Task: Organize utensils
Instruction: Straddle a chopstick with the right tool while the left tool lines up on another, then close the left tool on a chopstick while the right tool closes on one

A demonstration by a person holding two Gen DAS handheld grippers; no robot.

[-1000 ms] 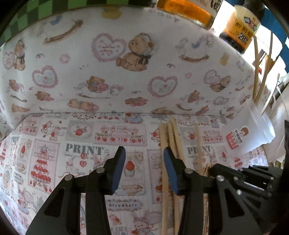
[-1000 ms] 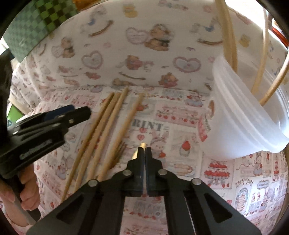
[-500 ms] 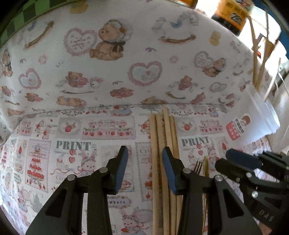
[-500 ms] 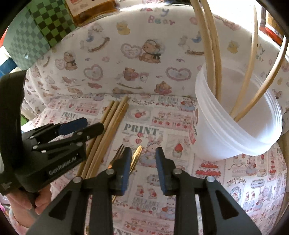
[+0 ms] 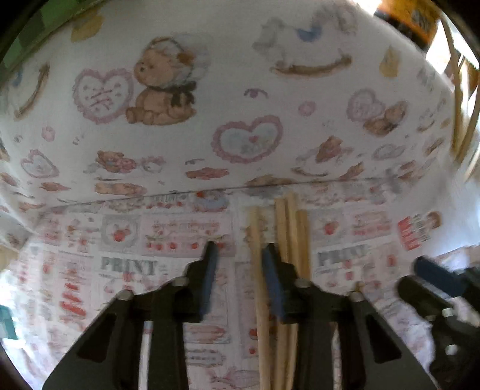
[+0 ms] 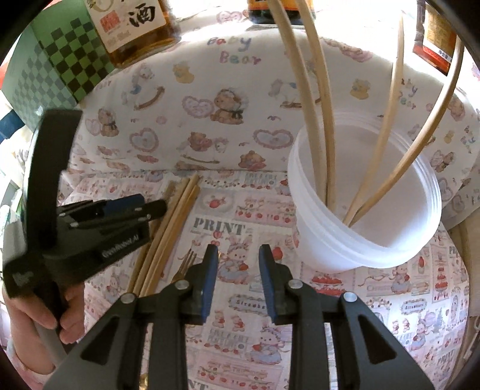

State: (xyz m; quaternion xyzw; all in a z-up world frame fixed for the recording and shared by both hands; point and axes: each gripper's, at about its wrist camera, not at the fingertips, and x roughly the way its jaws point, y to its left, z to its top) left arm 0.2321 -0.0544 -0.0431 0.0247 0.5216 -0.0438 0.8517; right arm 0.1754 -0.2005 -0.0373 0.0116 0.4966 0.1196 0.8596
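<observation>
Several wooden chopsticks (image 5: 292, 228) lie side by side on the printed cloth; they also show in the right wrist view (image 6: 177, 213). My left gripper (image 5: 238, 258) is open above them, one chopstick (image 5: 255, 240) running between its jaws and the rest under its right finger. It also shows in the right wrist view (image 6: 150, 207). My right gripper (image 6: 235, 255) is open and empty above the cloth. A gold fork (image 6: 184, 264) lies just left of it. A white plastic tub (image 6: 369, 216) at the right holds several chopsticks (image 6: 312, 99) standing upright.
A fabric backdrop with bears (image 6: 228, 105) rises behind the cloth. Bottles (image 6: 135, 27) and a green checkered box (image 6: 57, 69) stand behind it. My right gripper shows at the right of the left wrist view (image 5: 435, 282).
My right gripper opened, let go of the gold utensil and drew back and up. My left gripper moved forward and down over the chopsticks, staying open.
</observation>
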